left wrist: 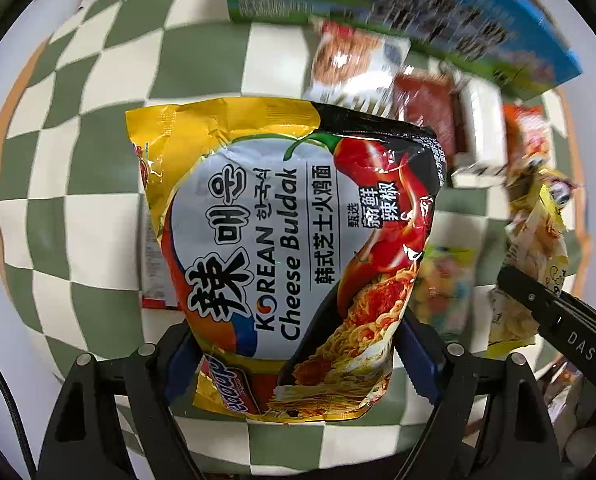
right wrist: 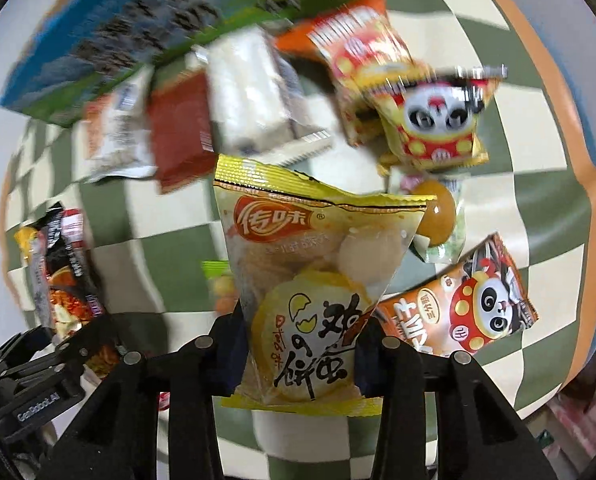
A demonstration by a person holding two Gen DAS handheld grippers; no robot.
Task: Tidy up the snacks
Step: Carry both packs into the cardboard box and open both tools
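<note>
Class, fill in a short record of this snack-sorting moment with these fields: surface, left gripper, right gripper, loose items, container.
surface: green and cream checked cloth
left gripper: shut on Korean Cheese Buldak noodle pack
right gripper: shut on yellow egg biscuit bag
loose items: panda snack packets, red sachet, white packets, blurred
container: blue and green box beyond the pile

Glossy crinkled plastic noodle packet (left wrist: 294, 256), seemingly matt woven checked cloth (left wrist: 78, 184)

A green-and-cream checkered cloth (left wrist: 78, 184) with an orange border covers the table.
</note>
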